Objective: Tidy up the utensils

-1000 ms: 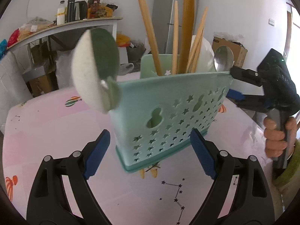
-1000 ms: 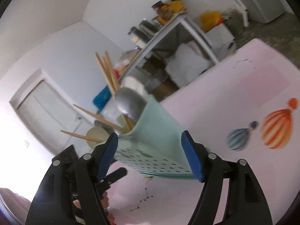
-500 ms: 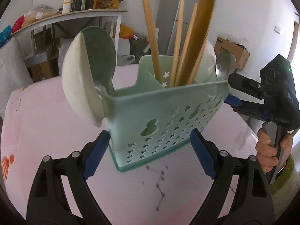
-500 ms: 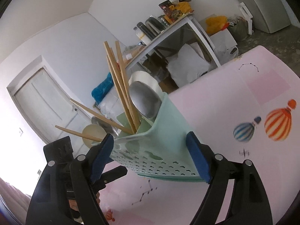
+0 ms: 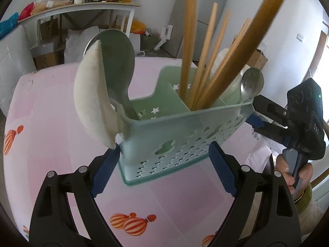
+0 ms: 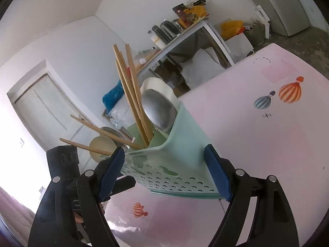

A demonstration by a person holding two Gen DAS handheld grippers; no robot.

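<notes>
Mint-green utensil caddy [image 5: 185,135] lifted and tilted above the pink bench [image 5: 51,107], clamped at both ends. Left claw [image 5: 163,169] closed on one end wall, blue pads against its two sides; right claw [image 6: 164,173] closed likewise on the opposite end, pads flush with the plastic. Packed inside: wooden chopsticks [image 5: 205,61] in the middle compartment, a white ladle [image 5: 92,105] and steel ladle [image 5: 119,61] at one end, a steel spoon [image 5: 251,82] at the other.
</notes>
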